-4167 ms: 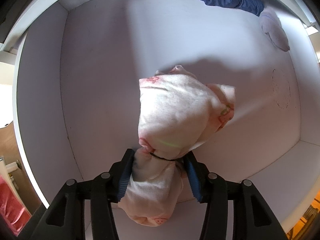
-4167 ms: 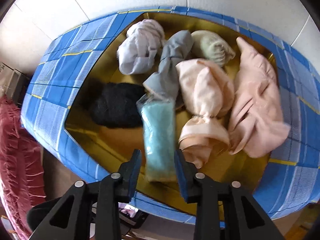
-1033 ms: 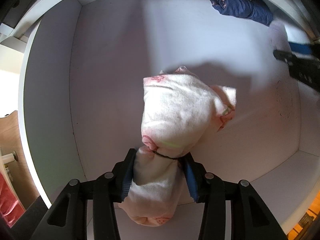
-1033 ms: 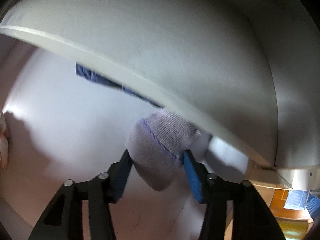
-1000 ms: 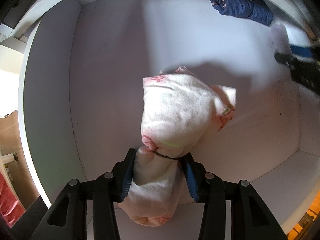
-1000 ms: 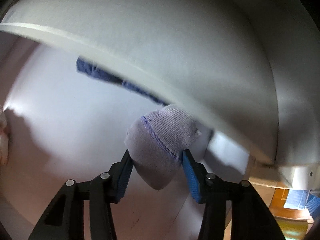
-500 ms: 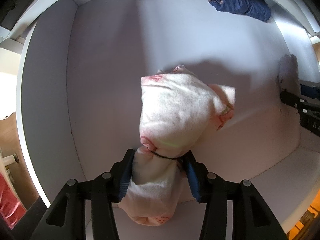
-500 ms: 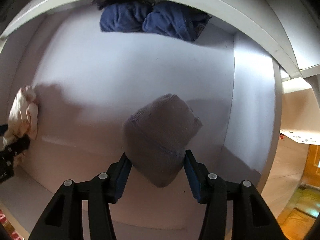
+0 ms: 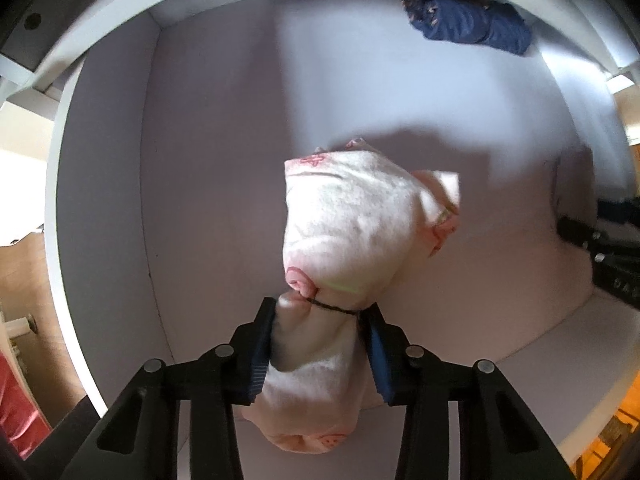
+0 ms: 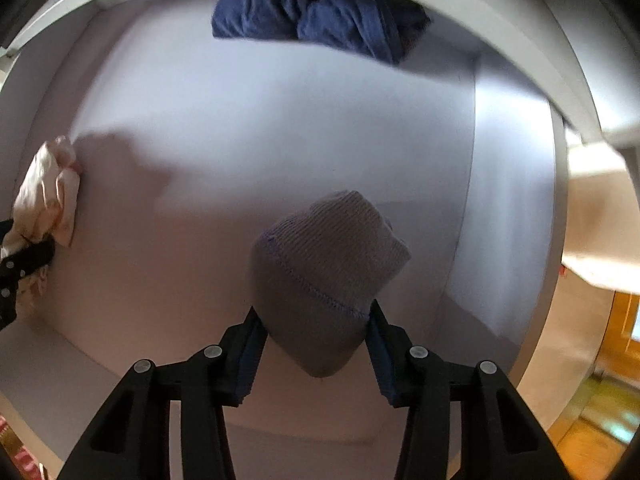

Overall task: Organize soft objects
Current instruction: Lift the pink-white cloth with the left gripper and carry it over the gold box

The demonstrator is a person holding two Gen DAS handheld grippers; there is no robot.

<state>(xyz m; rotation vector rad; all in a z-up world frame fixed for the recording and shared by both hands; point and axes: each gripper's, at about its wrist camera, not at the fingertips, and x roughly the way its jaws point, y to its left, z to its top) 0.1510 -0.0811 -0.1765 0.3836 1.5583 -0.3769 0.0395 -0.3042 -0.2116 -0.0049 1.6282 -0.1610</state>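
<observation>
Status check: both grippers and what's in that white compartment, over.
Left gripper closing on the tied pink bundle. Right gripper closing on the grey knit sock. Both over the white compartment floor; navy bundle at the back, path clear.

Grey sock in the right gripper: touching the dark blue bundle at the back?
Apart. The right wrist view shows the grey sock between the right gripper pads, with bare white panel separating it from the dark blue bundle.
</observation>
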